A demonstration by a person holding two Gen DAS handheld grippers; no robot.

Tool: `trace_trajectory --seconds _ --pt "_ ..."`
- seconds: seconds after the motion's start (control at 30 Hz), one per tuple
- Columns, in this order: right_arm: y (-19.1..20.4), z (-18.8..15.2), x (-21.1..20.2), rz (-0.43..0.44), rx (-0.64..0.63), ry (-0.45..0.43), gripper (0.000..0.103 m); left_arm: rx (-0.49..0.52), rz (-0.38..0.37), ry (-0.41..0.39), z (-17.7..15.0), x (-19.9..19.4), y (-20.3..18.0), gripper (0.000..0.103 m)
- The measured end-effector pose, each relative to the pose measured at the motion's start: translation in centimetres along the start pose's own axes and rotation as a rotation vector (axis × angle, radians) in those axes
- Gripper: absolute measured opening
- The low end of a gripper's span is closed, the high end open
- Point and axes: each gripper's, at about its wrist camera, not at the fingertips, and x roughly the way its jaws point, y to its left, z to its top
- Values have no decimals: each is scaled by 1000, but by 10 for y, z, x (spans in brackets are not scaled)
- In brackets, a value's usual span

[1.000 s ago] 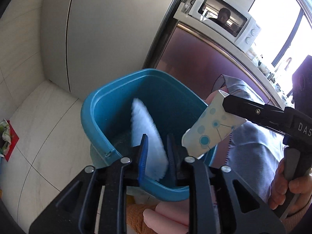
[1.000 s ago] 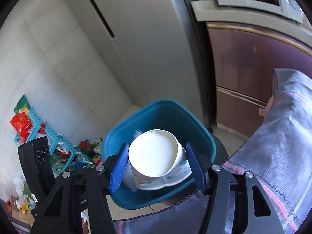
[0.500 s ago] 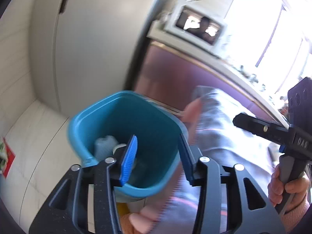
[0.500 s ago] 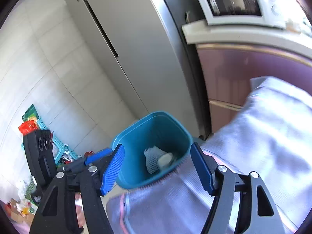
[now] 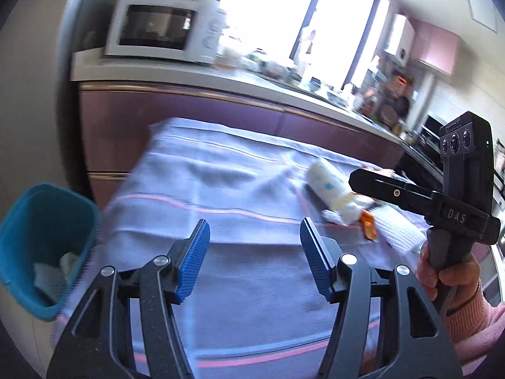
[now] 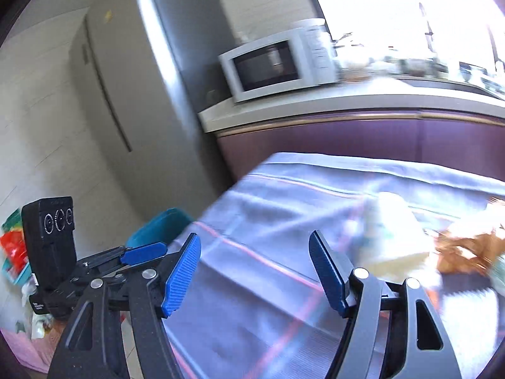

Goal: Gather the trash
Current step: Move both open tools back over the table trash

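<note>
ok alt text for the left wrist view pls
The left tool hangs open and empty over a striped cloth, with a paper cup lying ahead. A blue bin holding trash stands at far left.

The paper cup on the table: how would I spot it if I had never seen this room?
Find the table under the pale blue striped cloth, in front of the purple cabinets. Toward its far right side, a white paper cup with blue dots lies on its side. Beside it lies an orange scrap; only the cup is white and cylindrical.
</note>
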Motion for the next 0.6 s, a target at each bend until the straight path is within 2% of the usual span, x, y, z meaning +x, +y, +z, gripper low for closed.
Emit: trace_trajectory --seconds 0.2,0.4,0.5,0.6 --pt "-61 -21 -43 -177 108 -39 69 74 -105 69 1 42 -58 62" --pt "-112 -41 -76 -314 198 -52 69 114 -140 146 -6 86 -100 68" --pt "-132 -51 -85 -334 245 -45 69 112 -125 186 -5 108 -110 70" --pt "-143 -60 -85 -314 281 -28 69 115 -102 217 -3 124 -118 71"
